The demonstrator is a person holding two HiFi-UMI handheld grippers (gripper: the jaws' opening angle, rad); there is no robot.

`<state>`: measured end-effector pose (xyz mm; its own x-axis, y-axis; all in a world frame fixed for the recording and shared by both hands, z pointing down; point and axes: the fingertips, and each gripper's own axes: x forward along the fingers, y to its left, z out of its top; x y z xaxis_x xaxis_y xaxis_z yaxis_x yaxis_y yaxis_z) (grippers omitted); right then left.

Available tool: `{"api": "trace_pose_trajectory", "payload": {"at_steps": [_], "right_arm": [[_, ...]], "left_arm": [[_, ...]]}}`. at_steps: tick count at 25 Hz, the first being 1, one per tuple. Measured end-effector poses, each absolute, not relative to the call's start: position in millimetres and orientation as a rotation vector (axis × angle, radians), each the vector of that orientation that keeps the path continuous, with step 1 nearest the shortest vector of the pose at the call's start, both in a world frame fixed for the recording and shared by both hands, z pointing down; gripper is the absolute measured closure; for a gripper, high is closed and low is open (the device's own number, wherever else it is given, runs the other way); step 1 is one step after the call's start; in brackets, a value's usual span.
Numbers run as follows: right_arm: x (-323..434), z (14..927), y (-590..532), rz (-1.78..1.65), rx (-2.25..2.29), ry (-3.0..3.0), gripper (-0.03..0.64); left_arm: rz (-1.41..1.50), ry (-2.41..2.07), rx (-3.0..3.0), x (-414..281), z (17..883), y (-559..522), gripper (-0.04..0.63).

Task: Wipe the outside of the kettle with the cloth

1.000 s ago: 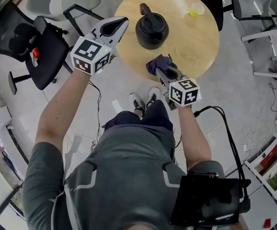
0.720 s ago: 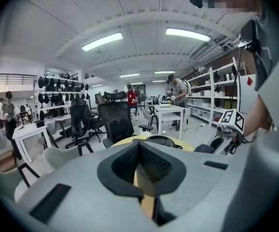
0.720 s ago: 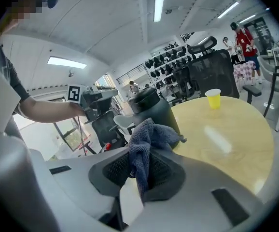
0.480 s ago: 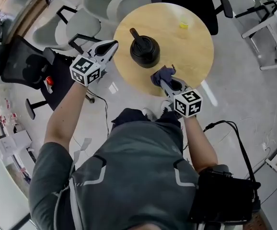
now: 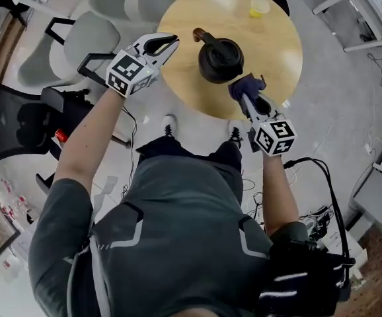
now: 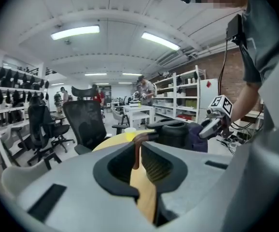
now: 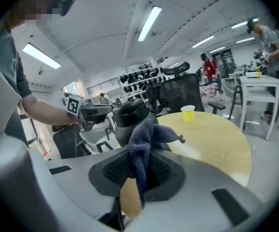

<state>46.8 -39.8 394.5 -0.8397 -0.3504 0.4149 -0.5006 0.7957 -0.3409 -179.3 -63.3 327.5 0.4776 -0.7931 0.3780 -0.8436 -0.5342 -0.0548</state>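
Note:
A black kettle (image 5: 221, 59) with a brown-tipped handle (image 5: 201, 35) stands on the round wooden table (image 5: 270, 51). My right gripper (image 5: 249, 92) is shut on a dark blue cloth (image 5: 246, 84), which hangs bunched right beside the kettle's near right side. The right gripper view shows the cloth (image 7: 146, 144) draped over the jaws, with the kettle (image 7: 130, 120) just behind it. My left gripper (image 5: 170, 43) is at the table's left edge and points at the handle. Its jaws have just been opening to a narrow gap with nothing between them; the kettle (image 6: 173, 133) lies beyond.
A yellow cup (image 5: 258, 6) stands at the table's far side. Grey chairs (image 5: 98, 38) and a black office chair (image 5: 19, 121) stand left of the table. Cables (image 5: 310, 170) trail on the floor at the right. Shelving and white tables (image 7: 260, 88) fill the room behind.
My left gripper has swung in from beside the table to its left edge, nearer the kettle's handle. The right gripper has lifted the cloth closer to the kettle's side.

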Motion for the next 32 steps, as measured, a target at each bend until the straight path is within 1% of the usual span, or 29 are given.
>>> {"api": "trace_pose_trajectory", "payload": {"at_steps": [1,3,4,12,17,20,26,32], "right_arm": [[47.3,392.2,-33.6,0.658,0.726,-2.642,0.54],[47.7,385.7,-22.0,0.688,0.852,-2.626,0.54],[46.2,382.3,-17.2,0.693,0.892,-2.625,0.54],[29.1,371.9,-11.9,0.622,0.953,-2.707,0.54],[11.8,373.2,-13.5,0.632,0.881,-2.785,0.54],[4.2,376.3,-18.4,0.607,0.888,-2.794,0.54],[0.7,375.0,-27.9,0.615,1.034,-2.761,0.541],[9.2,379.0,-42.5,0.676,1.304,-2.701,0.541]], "left_arm": [[0.568,-1.368,2.62,-178.1,333.2,-64.7,0.549],[0.619,-1.254,2.673,-176.6,345.5,-70.9,0.462],[0.642,-1.216,2.69,-176.3,350.4,-75.6,0.453],[0.807,-1.097,2.742,-160.3,383.9,-113.4,0.453],[0.909,-1.083,2.726,-147.7,402.1,-124.6,0.453],[0.858,-1.097,2.739,-138.9,400.0,-132.7,0.472],[0.688,-1.183,2.643,-141.0,394.5,-125.6,0.482],[0.75,-1.134,2.611,-145.4,397.3,-118.0,0.48]]}}
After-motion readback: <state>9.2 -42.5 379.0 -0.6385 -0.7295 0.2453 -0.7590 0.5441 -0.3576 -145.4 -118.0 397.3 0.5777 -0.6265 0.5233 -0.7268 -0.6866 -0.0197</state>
